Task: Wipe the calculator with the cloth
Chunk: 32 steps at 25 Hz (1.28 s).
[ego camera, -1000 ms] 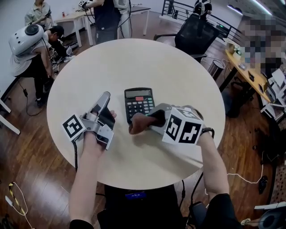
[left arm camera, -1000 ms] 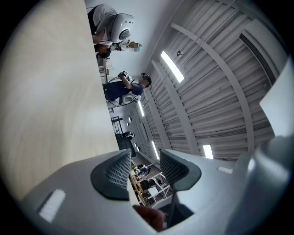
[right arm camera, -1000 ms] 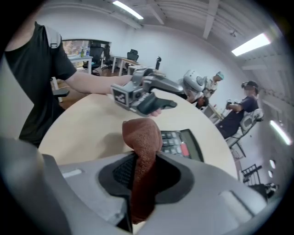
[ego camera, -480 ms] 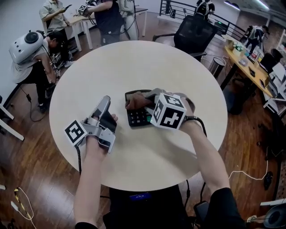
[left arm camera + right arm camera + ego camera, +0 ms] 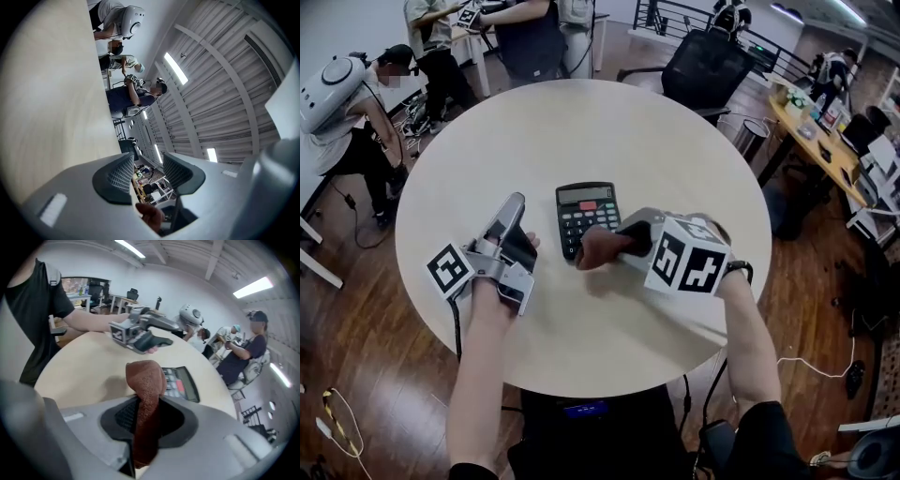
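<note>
Calculator (image 5: pixel 589 214) on table (image 5: pixel 581 122), cloth (image 5: pixel 598 248) at its near edge

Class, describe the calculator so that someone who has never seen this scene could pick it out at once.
Find the round, pale table that fills the head view. Near its middle lies a flat black calculator, next to a brown cloth. It alone has rows of keys, a grey display and a red patch.

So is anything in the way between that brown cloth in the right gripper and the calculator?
Nothing visible. The right gripper, shut on the cloth, is at the near corner of the calculator, with only bare table around it. The left gripper rests off to the calculator's left, open and empty.
</note>
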{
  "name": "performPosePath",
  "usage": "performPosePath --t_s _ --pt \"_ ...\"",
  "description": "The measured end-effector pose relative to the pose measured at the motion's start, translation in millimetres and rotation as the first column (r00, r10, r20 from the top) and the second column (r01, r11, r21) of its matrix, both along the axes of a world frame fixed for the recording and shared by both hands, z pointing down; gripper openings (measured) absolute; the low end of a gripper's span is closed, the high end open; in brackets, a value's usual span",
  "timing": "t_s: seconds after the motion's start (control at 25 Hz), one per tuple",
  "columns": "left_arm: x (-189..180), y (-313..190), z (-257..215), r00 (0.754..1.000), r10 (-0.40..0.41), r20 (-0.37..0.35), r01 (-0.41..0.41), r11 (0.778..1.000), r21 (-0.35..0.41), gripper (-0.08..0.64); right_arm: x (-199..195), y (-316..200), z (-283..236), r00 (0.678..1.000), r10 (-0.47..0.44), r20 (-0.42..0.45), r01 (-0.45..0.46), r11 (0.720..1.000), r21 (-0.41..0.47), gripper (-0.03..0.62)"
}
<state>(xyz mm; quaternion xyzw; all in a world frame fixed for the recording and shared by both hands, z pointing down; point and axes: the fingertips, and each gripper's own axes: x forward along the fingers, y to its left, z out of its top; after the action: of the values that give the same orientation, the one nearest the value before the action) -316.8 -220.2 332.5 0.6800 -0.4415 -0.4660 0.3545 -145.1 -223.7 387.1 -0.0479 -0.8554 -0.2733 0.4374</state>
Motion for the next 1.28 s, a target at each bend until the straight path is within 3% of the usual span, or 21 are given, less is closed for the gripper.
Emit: performPosePath --t_s 0.16,0.24,0.32,0.68,0.84,0.96,1.08,1.16,1.28 --pt "1.0 0.2 -0.1 1.000 0.000 -0.011 0.000 1.000 0.001 0.184 -18.1 -77.5 -28.0 0.967 0.192 0.166 -0.209 0.974 0.093 0.084" --pt "0.5 0.3 1.1 1.000 0.000 -0.012 0.000 1.000 0.001 0.183 -29.7 -101.9 -31.5 0.948 0.228 0.220 -0.254 0.962 0.097 0.084" --pt "0.1 0.3 2.9 1.000 -0.001 -0.013 0.001 1.000 0.002 0.184 -37.7 -114.4 -25.3 0.947 0.234 0.220 -0.260 0.960 0.098 0.084" --pt "-0.2 0.3 2.5 1.000 -0.002 -0.004 0.002 1.000 -0.004 0.184 -6.9 -69.5 12.3 0.992 0.125 0.012 -0.125 0.989 0.082 0.084" --pt "-1.7 0.3 4.3 1.000 -0.004 0.002 0.004 1.000 -0.008 0.184 17.9 -24.5 23.6 0.996 0.021 -0.081 -0.017 0.998 0.060 0.084" --pt "-0.2 0.3 1.0 1.000 -0.002 0.005 0.002 1.000 -0.001 0.184 35.8 9.9 24.6 0.987 -0.083 -0.138 0.080 0.997 -0.023 0.084" --pt "0.0 -0.4 0.8 1.000 -0.002 0.006 0.002 1.000 -0.002 0.184 29.4 1.4 6.8 0.997 -0.053 -0.057 0.051 0.998 -0.029 0.084" --pt "0.2 -0.4 0.3 1.000 -0.001 0.000 0.001 1.000 0.001 0.184 10.8 -29.7 -12.2 0.998 0.044 0.055 -0.045 0.999 0.015 0.084" --pt "-1.1 -0.1 0.6 1.000 -0.003 -0.006 0.003 1.000 0.004 0.184 -21.1 -80.8 -34.4 0.963 0.176 0.203 -0.195 0.978 0.077 0.084"
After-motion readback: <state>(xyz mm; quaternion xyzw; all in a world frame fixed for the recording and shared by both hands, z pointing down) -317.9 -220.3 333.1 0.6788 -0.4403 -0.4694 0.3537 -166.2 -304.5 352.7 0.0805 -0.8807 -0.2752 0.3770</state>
